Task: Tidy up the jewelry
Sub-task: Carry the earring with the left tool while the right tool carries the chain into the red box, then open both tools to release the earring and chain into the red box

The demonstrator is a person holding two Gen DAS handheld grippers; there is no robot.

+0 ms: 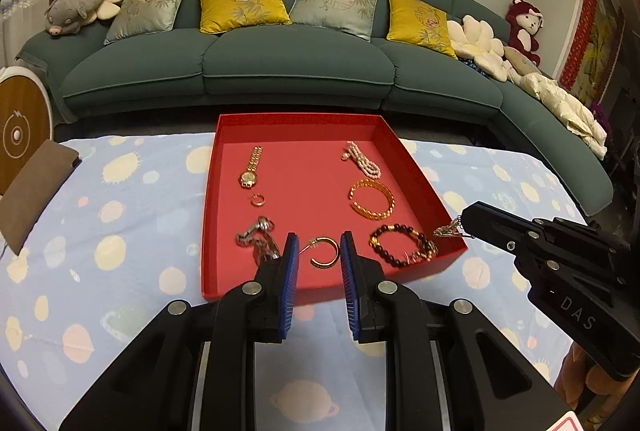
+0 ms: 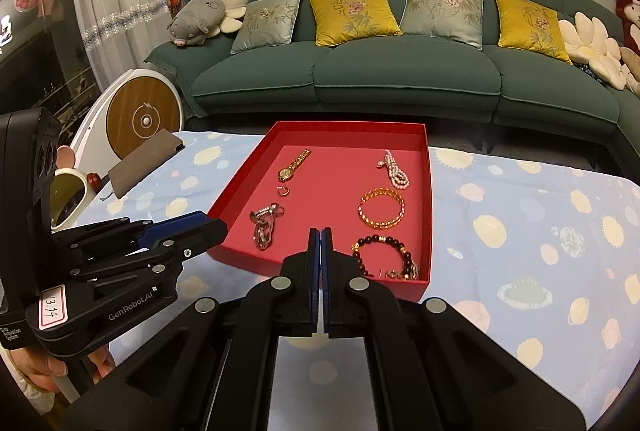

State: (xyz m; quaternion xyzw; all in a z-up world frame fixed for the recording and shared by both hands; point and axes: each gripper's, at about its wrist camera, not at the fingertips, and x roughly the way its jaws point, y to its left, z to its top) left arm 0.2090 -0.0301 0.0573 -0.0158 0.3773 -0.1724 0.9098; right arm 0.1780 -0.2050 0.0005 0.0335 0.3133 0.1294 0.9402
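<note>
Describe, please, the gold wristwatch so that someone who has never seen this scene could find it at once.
Start at the red tray on the planet-patterned cloth in front of the green sofa. Look at its far left part: the gold wristwatch lies there flat, strap stretched away toward the sofa, with a small ring just nearer. It alone has a round dial; the other pieces are bracelets, beads or hoops.

Left gripper (image 1: 319, 251) sits with jaws slightly apart, empty; right gripper (image 2: 320, 243) is fully closed, both angled downward.
</note>
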